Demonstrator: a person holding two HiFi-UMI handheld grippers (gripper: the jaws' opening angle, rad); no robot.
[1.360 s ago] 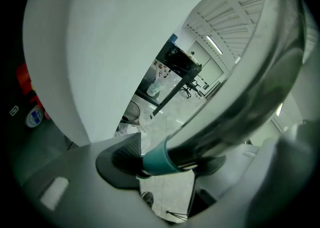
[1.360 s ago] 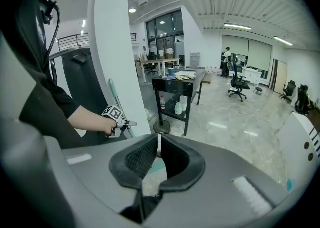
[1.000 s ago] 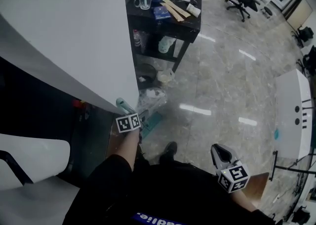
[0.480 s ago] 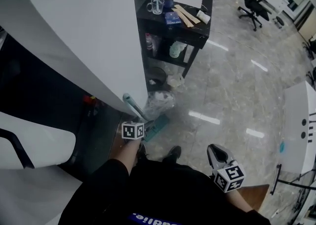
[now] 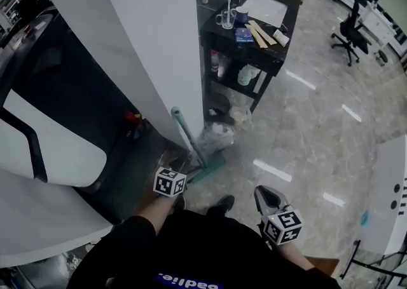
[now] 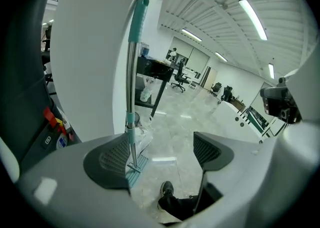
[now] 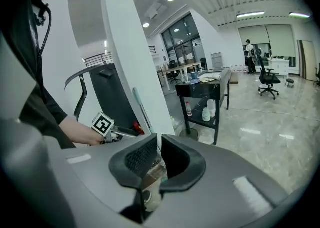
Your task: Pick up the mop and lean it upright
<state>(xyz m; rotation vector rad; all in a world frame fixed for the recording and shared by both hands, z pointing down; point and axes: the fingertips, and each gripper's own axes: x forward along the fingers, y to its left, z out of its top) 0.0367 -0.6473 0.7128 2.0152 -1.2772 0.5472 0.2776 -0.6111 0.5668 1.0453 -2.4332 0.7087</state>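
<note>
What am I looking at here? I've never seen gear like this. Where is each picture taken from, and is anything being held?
There is no robot. A person holds a hand tool with two jaws in each hand. One picture comes from a camera on the person's head, looking down at the floor. The other two come from cameras riding on the tools, looking along their jaws. The left gripper has its jaws apart and holds nothing. Just ahead of it a mop stands upright, leaning on a white pillar. The right gripper has its jaws closed and empty. A black cart stands further back.
</note>
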